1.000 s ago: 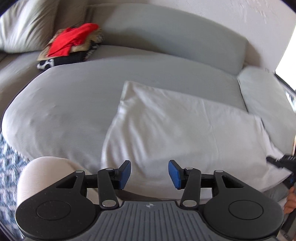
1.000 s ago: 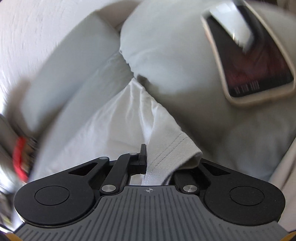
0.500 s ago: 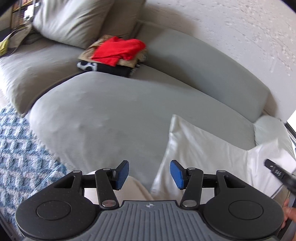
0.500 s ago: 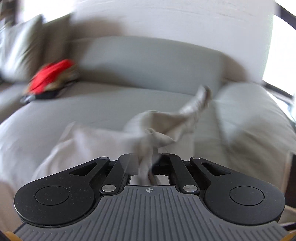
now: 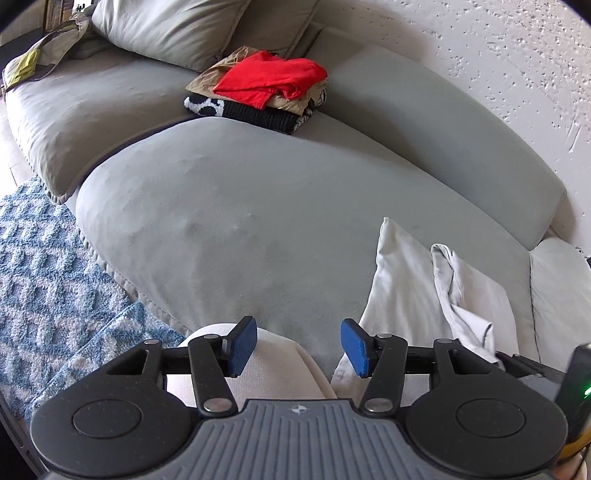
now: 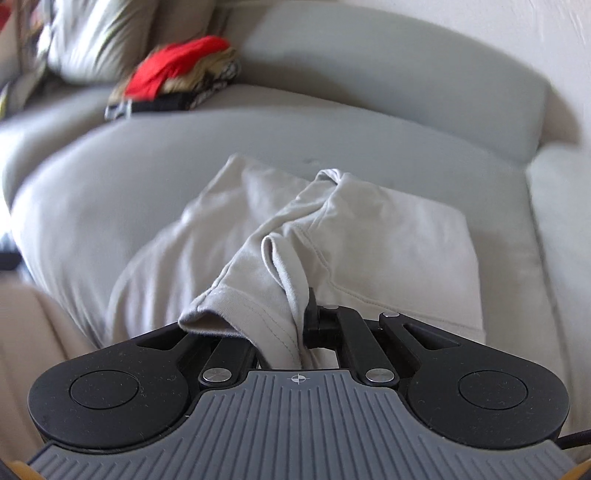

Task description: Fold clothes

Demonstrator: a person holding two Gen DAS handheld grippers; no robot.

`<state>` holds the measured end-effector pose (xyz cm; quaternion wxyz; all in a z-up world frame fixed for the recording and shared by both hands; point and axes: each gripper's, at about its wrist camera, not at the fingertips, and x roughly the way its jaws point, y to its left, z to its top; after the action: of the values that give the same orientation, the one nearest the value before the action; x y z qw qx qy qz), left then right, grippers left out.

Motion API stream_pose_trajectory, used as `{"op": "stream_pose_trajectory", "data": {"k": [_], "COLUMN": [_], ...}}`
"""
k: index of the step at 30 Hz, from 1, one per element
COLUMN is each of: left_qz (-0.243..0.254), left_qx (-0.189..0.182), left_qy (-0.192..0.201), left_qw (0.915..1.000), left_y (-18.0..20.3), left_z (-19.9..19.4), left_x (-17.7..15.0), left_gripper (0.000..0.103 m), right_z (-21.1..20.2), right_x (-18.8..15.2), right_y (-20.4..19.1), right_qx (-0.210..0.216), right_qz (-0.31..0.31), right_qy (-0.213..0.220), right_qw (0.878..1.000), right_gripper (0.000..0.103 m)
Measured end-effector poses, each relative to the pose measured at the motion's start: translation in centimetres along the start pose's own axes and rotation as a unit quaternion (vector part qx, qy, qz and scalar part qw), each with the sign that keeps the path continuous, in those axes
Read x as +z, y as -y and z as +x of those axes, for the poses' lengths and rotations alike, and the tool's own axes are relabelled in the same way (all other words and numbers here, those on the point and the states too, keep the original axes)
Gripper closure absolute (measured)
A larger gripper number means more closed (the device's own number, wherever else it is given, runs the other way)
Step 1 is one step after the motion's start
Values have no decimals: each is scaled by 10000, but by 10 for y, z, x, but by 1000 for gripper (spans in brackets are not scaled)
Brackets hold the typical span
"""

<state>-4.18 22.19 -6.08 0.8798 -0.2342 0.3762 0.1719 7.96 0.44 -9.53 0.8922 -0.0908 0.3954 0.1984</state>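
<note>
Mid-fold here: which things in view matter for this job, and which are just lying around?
In the job:
- white T-shirt, sleeve clamped in the right gripper
- left gripper, open, empty
- sofa seat cushion under the shirt

Lying about:
- stack of clothes, red on top
- back pillow
- blue patterned rug

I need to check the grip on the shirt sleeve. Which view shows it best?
The right wrist view: the sleeve runs straight into the shut right hand-held gripper. The left wrist view shows only the draped shirt, the grip hidden.
</note>
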Motion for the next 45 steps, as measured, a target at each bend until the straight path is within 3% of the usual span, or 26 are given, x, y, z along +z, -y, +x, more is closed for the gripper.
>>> {"op": "stream_pose_trajectory", "data": {"k": [6,10,19,21,22,24,26,32,37,40,41,42,43,45], "left_qz": [29,-8,-28,-19,-3,15,43,118,468,992,1149,1306,1461,1812], "left_qx": [-1,54,185,216,233,279,319,447,183,-339,-495,-650,-806,-680], "left_qy": [2,-8,-11,-12,-13,-7,25,48,15,-2,-55,-108,-161,-178], "left_qw": [10000,10000,9998,9998,9997,9996,9995,9989,9987,9945,9921,9892,9858,9809], "left_y": [-2,-6,-11,-10,-10,-9,-7,-2,21,48,57,66,75,91], "left_z": [4,5,6,6,6,5,2,1,9,22,29,36,42,59], "left_x": [2,4,7,7,8,8,9,8,7,3,1,-1,-3,-9], "left_gripper": [48,48,48,48,48,48,47,46,49,68,82,89,90,93], "right_z": [-15,-20,-19,-8,-5,-6,-16,-47,-50,-42,-39,-37,-37,-34], "right_x": [28,36,31,35,35,32,26,7,-12,-24,-27,-30,-34,-44], "right_y": [15,-2,-33,-42,-45,-41,-26,43,87,95,92,88,82,74], "right_qx": [617,896,1014,1264,1470,1882,2156,2066,1416,1311,1294,1251,1156,931], "right_qz": [993,873,416,103,-61,-122,47,757,1057,965,815,593,284,-317], "right_qy": [228,381,213,87,-54,-349,-344,-187,5,-59,-55,-17,44,-72], "right_qw": [9929,9914,9937,9919,9891,9814,9759,9753,9843,9867,9882,9904,9929,9951], "right_gripper": [100,100,100,92,83,80,74,69,68,90,90,90,90,90]}}
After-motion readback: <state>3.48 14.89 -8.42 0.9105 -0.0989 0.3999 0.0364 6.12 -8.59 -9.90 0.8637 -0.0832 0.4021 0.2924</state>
